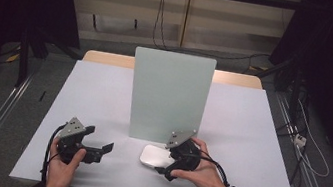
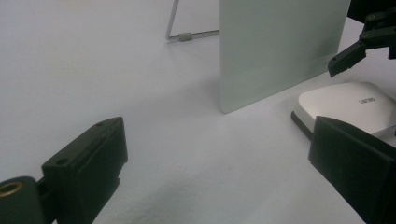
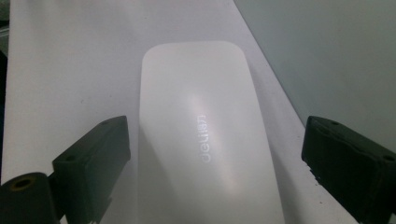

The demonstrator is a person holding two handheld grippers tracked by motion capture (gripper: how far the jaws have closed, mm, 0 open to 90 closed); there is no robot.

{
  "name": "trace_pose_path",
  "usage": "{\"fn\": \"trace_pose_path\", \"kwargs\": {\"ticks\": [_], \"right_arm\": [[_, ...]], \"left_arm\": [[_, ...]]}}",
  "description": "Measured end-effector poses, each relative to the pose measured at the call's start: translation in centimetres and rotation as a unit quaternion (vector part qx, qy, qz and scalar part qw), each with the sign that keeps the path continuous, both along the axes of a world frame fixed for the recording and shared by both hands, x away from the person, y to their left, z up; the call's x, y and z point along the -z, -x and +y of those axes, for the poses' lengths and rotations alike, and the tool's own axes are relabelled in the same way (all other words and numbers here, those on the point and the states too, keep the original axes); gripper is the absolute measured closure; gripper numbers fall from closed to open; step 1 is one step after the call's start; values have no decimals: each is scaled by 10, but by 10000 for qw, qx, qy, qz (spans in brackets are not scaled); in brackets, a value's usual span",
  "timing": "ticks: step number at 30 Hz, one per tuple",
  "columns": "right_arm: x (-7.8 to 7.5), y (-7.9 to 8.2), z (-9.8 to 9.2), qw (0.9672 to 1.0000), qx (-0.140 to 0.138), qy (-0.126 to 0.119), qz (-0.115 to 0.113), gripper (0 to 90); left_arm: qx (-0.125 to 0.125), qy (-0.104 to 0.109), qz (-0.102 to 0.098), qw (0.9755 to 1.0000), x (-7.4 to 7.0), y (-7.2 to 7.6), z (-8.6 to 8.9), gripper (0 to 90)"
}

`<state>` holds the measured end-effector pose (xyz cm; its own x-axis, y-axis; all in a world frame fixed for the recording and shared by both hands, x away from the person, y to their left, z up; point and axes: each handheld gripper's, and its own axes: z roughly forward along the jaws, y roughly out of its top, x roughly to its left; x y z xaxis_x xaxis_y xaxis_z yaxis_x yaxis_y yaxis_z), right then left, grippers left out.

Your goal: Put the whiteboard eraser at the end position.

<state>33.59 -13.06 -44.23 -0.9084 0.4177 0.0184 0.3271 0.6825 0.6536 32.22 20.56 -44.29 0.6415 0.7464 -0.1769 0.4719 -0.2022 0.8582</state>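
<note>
A flat white mouse [image 1: 154,156] [image 3: 196,93] lies on the white table [image 1: 103,93], just in front of an upright pale grey-green board [image 1: 169,96]. My right gripper [image 1: 168,160] [image 3: 215,126] is over the mouse's right end. Its jaws stand open on either side of the mouse with a gap on each side, so the pads are not touching it. A hand holds this gripper from the right. My left gripper [image 1: 99,138] [image 2: 217,135] is at the left, open and empty, pointing toward the mouse [image 2: 345,105].
The board [image 2: 275,46] [image 3: 327,56] stands on a thin wire foot [image 2: 184,36] and blocks the table's middle behind the mouse. One jaw of the right gripper [image 2: 348,58] hangs above the mouse in the left gripper view. Bare white tabletop lies left and right of the board.
</note>
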Motion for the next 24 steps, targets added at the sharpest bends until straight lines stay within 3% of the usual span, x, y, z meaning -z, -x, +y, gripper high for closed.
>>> {"fn": "trace_pose_path", "kwargs": {"ticks": [11,13,19,24], "right_arm": [[-5,-2,-6,9972,565,-482,46,74],[-6,-2,-8,9963,733,-451,-18,79],[-10,1,-14,9914,1141,-612,-180,73],[-11,4,-21,9850,1529,-706,-365,80]], "left_arm": [[15,-7,-27,10000,0,1,1,44],[10,6,-27,10000,-1,1,1,44],[9,7,-31,10000,-1,1,1,44],[4,8,-43,10000,-1,1,1,44]]}}
